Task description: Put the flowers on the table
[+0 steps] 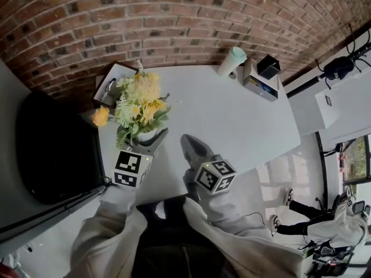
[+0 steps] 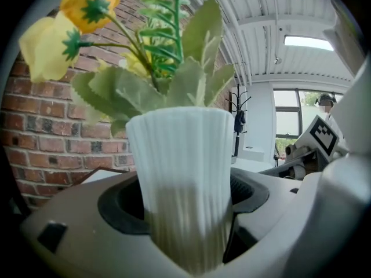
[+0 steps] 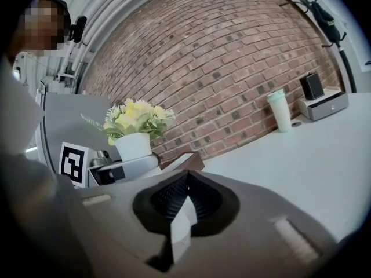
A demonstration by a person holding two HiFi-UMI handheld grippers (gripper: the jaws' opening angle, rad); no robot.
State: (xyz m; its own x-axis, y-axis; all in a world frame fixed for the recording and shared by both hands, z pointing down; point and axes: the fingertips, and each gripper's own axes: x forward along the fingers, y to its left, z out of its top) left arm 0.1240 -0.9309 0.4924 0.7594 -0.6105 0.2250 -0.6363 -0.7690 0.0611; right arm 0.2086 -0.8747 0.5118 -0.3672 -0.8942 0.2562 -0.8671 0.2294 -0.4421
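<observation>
Left gripper [image 1: 150, 141] clamps a white vase [image 2: 182, 184] of yellow flowers [image 1: 138, 100] at the table's [image 1: 232, 114] eight o'clock edge. Right gripper [image 1: 193, 148], closed and empty, is at its three o'clock.

brick wall [image 1: 174, 16] | mint tumbler [image 1: 232, 61] upright | black box [image 1: 268, 66] atop grey box [image 1: 259, 87]

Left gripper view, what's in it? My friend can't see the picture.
A white ribbed vase fills the middle, gripped between the jaws of the left gripper. Yellow flowers and green leaves stick out of its top, with a brick wall behind.
</observation>
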